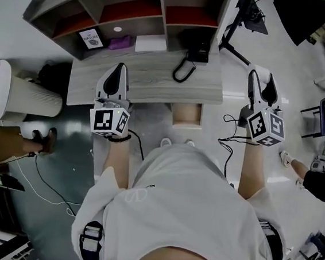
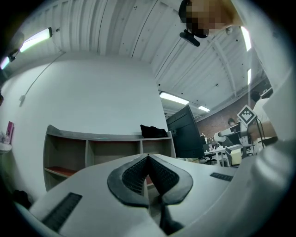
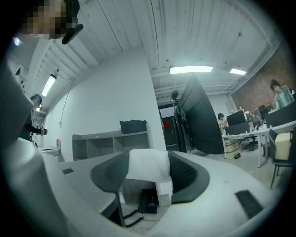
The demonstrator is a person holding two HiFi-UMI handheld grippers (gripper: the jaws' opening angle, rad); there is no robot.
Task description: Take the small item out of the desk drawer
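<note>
Between the jaws of the right gripper sits the small item, a soft-looking white block with a rounded top, clamped on both sides above the counter and its open drawer; the left gripper has its jaws closed together, empty

Small white item, clamped in right gripper: kind not discernible. Framed card on desk: print too small. Drawer: contents indistinct. Bystander: cut off by head view's left edge
</note>
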